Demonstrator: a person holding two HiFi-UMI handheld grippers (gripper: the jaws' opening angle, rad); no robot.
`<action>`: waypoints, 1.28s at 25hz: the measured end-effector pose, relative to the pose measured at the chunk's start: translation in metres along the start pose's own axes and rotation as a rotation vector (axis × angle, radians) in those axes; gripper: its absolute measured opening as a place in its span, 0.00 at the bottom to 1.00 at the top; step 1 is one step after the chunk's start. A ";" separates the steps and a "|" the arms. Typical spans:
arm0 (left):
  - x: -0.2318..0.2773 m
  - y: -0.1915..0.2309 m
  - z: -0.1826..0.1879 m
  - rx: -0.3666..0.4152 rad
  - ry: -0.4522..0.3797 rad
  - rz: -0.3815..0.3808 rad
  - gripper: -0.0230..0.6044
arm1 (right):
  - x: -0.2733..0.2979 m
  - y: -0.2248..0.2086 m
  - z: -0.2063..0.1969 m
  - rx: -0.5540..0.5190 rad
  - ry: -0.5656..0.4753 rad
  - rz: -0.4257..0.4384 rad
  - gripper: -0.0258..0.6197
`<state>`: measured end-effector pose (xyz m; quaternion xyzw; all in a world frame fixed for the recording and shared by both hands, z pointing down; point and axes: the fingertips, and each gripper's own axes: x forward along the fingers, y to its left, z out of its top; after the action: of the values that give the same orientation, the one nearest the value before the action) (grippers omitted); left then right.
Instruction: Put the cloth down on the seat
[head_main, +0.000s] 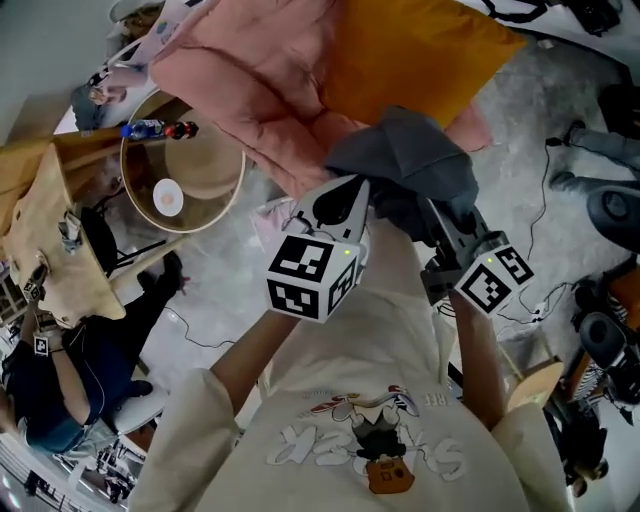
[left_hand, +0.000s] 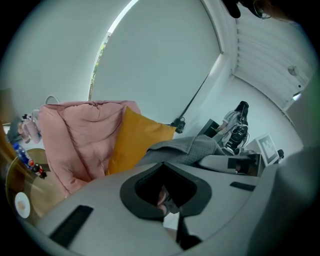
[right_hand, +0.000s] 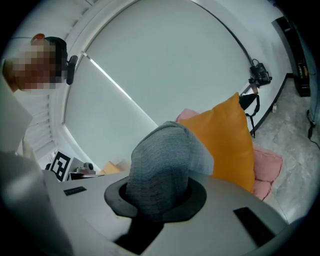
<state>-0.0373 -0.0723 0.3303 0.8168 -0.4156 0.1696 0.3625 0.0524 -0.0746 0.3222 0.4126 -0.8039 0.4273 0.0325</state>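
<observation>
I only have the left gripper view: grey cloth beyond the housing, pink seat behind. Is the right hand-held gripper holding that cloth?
Observer: Yes. In the right gripper view, the right hand-held gripper has its jaws closed on a bunched fold of the grey cloth.
Operator: Is the cloth down on the seat?
Observer: The head view shows it bunched at the pink seat's near edge, in front of the orange cushion; contact cannot be judged.
</observation>
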 end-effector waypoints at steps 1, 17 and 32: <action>0.002 0.002 -0.002 -0.006 0.002 0.004 0.04 | 0.003 -0.004 -0.002 0.002 0.008 -0.003 0.17; 0.065 0.039 -0.060 -0.214 0.038 0.071 0.04 | 0.042 -0.087 -0.061 0.039 0.130 -0.030 0.17; 0.103 0.085 -0.134 -0.167 0.131 0.112 0.04 | 0.106 -0.148 -0.140 0.082 0.168 -0.084 0.17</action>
<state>-0.0408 -0.0647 0.5200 0.7465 -0.4485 0.2075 0.4456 0.0429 -0.0858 0.5517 0.4097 -0.7619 0.4913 0.1009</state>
